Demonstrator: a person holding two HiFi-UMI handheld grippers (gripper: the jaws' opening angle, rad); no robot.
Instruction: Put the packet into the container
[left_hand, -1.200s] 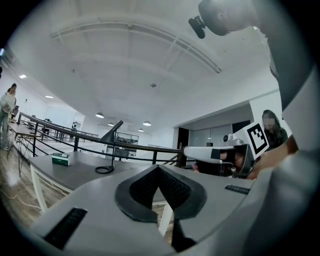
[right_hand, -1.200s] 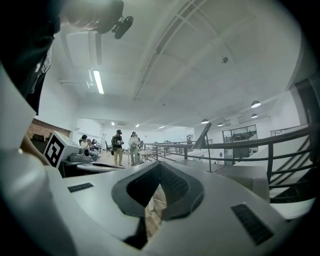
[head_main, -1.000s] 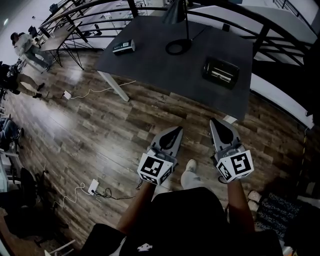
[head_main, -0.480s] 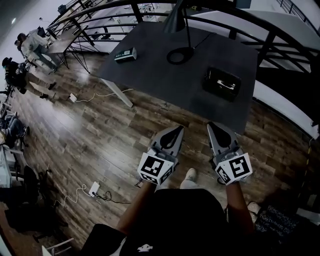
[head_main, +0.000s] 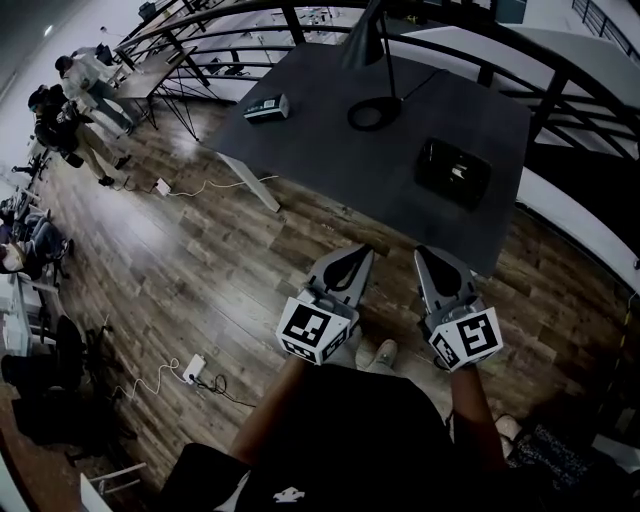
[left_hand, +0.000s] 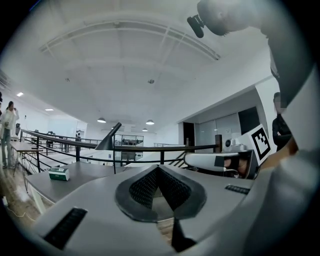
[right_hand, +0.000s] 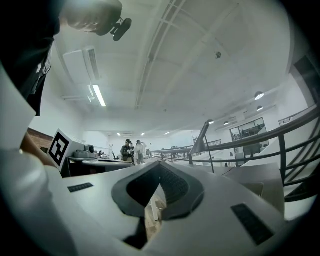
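Task not started. Both grippers are up in front of the person over the floor (head_main: 200, 270), short of the table (head_main: 330, 150). The left gripper (head_main: 352, 262) is clenched with nothing in it: its own view shows the ribbed pads (left_hand: 145, 187) meeting at the tips, with only table and floor visible through the gap behind. The right gripper (head_main: 437, 262) is the same, clamped together and empty. The packet (head_main: 266, 107) sits untouched on the table's far left part. The container (head_main: 453, 172) is near the right front edge, well apart from it, with the lamp (head_main: 373, 113) between the two. Everything is left to do: reach, grab the packet, carry it past the lamp, drop it in. The packet is a small flat rectangular box, green and white, and looks like card. The container is a black, shallow, boxy rectangle; something pale glints inside, can't tell what. The table has a dark matte flat top on a white leg. The lamp is dark, with a ring base, thin stem and cone shade. The floor is wood-look plank with a glossy sheen. The grippers are smooth grey moulded shells with dark textured pads. The railing (left_hand: 145, 147) behind the table is black metal bar.
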